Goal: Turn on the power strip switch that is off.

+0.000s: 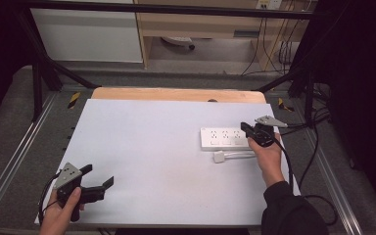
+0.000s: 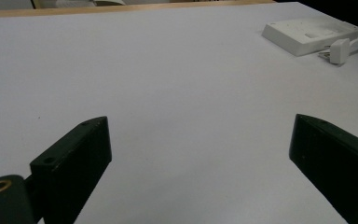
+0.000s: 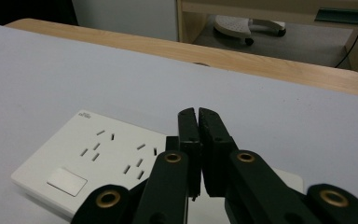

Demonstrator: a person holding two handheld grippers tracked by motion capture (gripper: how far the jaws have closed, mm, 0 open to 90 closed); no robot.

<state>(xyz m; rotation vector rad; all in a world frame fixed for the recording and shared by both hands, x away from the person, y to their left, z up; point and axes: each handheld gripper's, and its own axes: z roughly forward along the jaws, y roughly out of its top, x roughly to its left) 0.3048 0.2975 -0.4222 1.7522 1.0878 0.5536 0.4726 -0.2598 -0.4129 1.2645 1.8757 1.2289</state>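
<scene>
Two grippers, one white power strip [image 1: 224, 137]

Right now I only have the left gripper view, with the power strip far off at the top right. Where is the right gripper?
Observer: The right gripper is at the right end of the power strip.
Operator: Are its jaws open?
Observer: No, they are shut together, with nothing visible between them.
Operator: And where does my left gripper sit on the table?
Observer: The left gripper is near the front left corner of the white tabletop, held in a hand.
</scene>
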